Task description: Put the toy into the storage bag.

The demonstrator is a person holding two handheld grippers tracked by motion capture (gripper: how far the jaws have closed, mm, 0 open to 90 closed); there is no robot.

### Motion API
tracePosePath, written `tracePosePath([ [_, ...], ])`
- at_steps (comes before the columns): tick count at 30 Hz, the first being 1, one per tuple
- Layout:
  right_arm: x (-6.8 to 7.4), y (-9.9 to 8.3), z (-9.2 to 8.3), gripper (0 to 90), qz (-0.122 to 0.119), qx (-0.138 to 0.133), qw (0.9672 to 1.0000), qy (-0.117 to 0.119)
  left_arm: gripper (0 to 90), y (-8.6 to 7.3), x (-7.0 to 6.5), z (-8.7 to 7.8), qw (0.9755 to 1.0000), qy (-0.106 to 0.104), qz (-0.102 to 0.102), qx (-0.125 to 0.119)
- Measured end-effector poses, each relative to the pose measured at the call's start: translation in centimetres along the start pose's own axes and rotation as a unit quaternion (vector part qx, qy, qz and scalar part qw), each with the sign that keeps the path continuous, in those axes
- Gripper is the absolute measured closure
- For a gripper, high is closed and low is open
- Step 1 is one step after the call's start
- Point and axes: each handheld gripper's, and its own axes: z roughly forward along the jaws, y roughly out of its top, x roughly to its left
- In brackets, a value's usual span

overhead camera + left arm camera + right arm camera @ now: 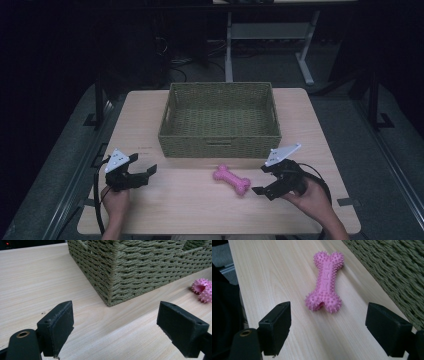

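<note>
On the left, the left hand-held gripper [150, 171] sits low over the table [175, 210]. Its 2 black jaws are wide open and there is nothing between them. It points toward the near left corner of the green woven basket [220, 145], but it is not touching it.

In the middle, the basket stands on the far half of the table. Nothing lies in the part of its inside that shows in the high view. Just in front of it lies the pink spiky toy bone [232, 179], flat on the wood. It is near the basket but not touching it.

On the right, the right hand-held gripper [261, 180] is aimed at the bone. In the right gripper view the bone [325, 282] lies just ahead of the 2 jaws, with its near end toward them. The jaws are wide open and hold nothing.

It looks like the job is to put the bone in the basket, and it has hardly begun. The bone is not picked up yet. What is left: close on the bone, lift it, and drop it in the basket.
</note>
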Motion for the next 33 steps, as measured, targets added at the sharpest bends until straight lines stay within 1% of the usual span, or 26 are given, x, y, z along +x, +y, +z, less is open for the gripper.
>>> tracePosePath([
  [2, 0.0, 0.3, 0.2, 20.7, -0.003, 0.002, 1.0, 0.001, 13.6, 0.0, 0.0, 0.0, 1.0, 0.0, 0.001, 0.0],
  [3, 0.1, 0.8, 0.6, 20.7, -0.007, 0.008, 0.9999, 0.007, 13.6, 0.0, 0.0, 0.0, 1.0, -0.001, 0.001, 0.0],
  [5, 0.3, 1.3, 1.1, 20.7, -0.014, 0.014, 0.9998, 0.01, 13.6, 0.0, 0.0, 0.0, 1.0, -0.002, 0.0, 0.001],
  [7, 0.3, 1.5, 1.3, 20.7, -0.015, 0.017, 0.9997, 0.012, 13.6, 0.0, -0.1, 0.0, 1.0, -0.003, 0.0, 0.001],
  [8, 0.4, 2.0, 1.9, 20.6, -0.021, 0.024, 0.9994, 0.014, 13.6, 0.0, -0.1, 0.0, 1.0, -0.004, 0.001, -0.001],
  [9, 0.4, 2.2, 2.1, 20.6, -0.022, 0.026, 0.9992, 0.018, 13.6, 0.0, -0.1, 0.1, 1.0, -0.003, 0.001, -0.001],
  [13, 0.4, 2.9, 3.0, 20.0, -0.032, 0.038, 0.9986, 0.02, 13.6, 0.0, 0.0, 0.0, 1.0, -0.002, 0.0, 0.001],
  [14, 0.4, 2.9, 3.0, 20.0, -0.032, 0.038, 0.9986, 0.02, 13.6, 0.0, 0.0, 0.0, 1.0, -0.002, 0.0, 0.001],
  [15, 0.2, 3.2, 3.5, 20.0, -0.03, 0.041, 0.9983, 0.029, 13.6, 0.0, 0.0, 0.0, 1.0, -0.003, -0.003, -0.002],
  [22, 0.0, 3.8, 4.7, 20.1, -0.027, 0.056, 0.9975, 0.033, 13.6, 0.0, 0.1, 0.0, 1.0, -0.002, -0.004, -0.002],
  [30, -0.3, 5.1, 5.9, 23.5, -0.031, 0.076, 0.9963, 0.027, 13.6, 0.0, 0.0, 0.0, 1.0, -0.004, -0.004, -0.003],
  [33, -0.4, 5.5, 6.5, 25.6, -0.029, 0.08, 0.9958, 0.035, 13.6, 0.0, 0.1, 0.1, 1.0, -0.003, -0.006, -0.002],
])
